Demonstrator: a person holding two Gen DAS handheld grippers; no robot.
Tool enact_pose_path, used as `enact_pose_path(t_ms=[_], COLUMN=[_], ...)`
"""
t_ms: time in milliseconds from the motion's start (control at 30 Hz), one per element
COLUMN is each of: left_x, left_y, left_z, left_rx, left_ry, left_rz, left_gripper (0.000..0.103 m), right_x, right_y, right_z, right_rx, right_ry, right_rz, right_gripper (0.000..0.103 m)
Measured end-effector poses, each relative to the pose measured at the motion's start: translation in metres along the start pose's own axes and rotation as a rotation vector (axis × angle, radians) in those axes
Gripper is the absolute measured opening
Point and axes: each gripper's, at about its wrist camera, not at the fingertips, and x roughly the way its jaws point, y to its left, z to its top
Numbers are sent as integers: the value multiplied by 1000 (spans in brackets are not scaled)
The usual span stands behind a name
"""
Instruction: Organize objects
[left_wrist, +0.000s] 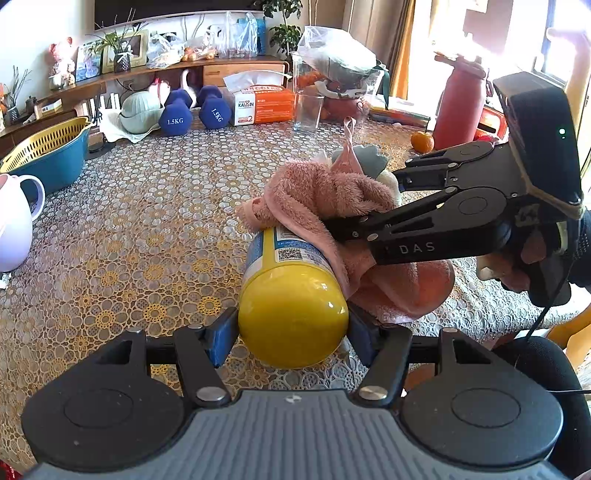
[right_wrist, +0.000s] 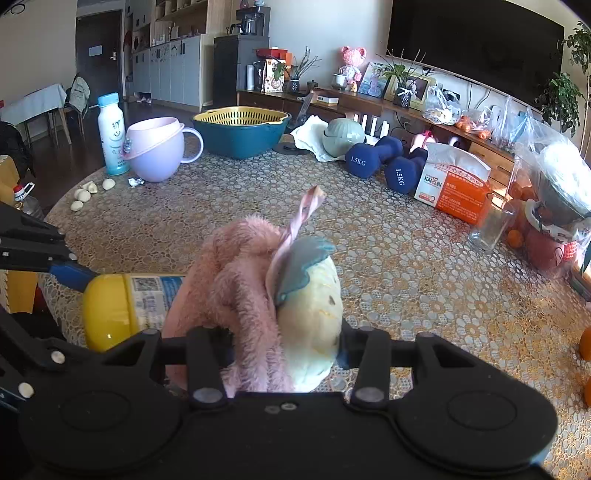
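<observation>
Where sunlight falls across a lace-patterned counter (right_wrist: 406, 280) in a living room, with a dark screen and long shelf behind: cluttered far edge. Two blue dumbbells (right_wrist: 373, 157), one orange tissue box (right_wrist: 452, 188), one clear glass (right_wrist: 489, 227), one teal basin with yellow strainer (right_wrist: 242, 134), one lilac pitcher (right_wrist: 159, 151), one white bottle (right_wrist: 110, 134), five garlic cloves (right_wrist: 84, 195). Nearest the cameras, a yellow-capped bottle (left_wrist: 291, 314) lying sideways, pinched at the cap by the left gripper (left_wrist: 291, 332). Draped over its far end, a pink fluffy towel (right_wrist: 229, 288) with a pale plush part, clamped in the right gripper (right_wrist: 284, 354).
</observation>
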Motion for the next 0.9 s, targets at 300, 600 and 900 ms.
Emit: enact_pose_path(t_ms=[300, 600, 900], left_x=[-2, -3, -2], left_y=[17, 25, 25], left_z=[1, 4, 6], left_rx=[-63, -94, -95], left_ry=[-1, -8, -10], left_rz=[-5, -4, -3], left_gripper=[62, 62, 62], right_x=[28, -24, -72], right_y=[6, -20, 4], right_z=[-3, -1, 12], right_rx=[-47, 18, -36], right_ry=[73, -19, -137], right_rz=[-17, -73, 83], right_gripper=[45, 45, 45])
